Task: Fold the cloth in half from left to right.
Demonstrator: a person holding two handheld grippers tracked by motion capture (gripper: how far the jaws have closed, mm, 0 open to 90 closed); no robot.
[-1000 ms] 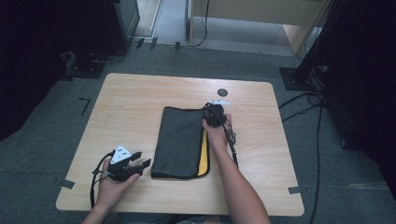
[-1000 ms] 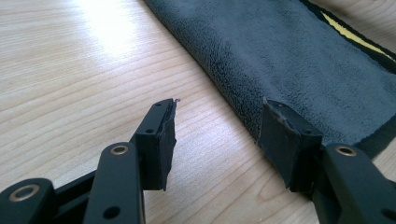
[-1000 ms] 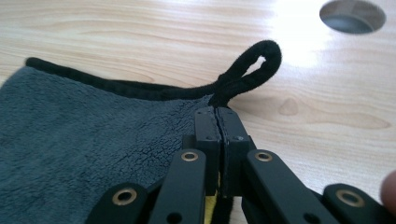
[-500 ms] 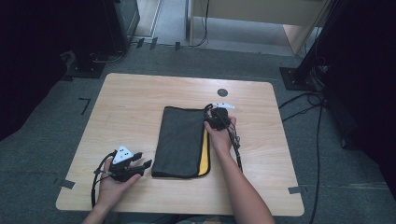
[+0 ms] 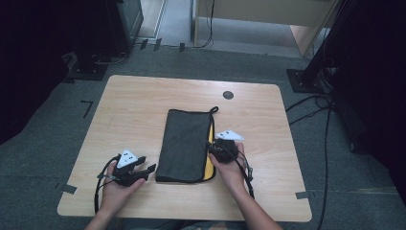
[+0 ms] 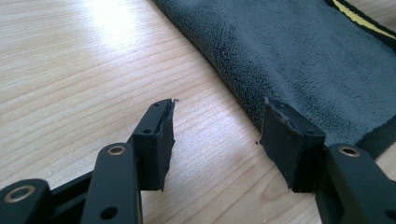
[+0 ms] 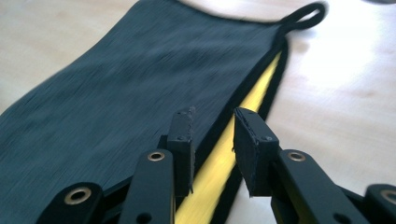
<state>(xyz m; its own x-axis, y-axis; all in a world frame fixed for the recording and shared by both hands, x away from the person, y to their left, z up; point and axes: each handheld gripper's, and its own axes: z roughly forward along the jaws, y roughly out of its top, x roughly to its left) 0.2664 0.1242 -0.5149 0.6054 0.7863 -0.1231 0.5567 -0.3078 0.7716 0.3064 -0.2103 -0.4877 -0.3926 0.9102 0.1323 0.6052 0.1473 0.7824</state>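
Folding looks half done: the dark towel (image 5: 184,146) lies doubled mid-frame on the table (image 5: 143,103), right gripper (image 5: 216,149) narrowly parted, empty over its yellow edge (image 7: 233,140), left gripper (image 6: 217,135) parted at lower left, so next probably pinch the near corners.
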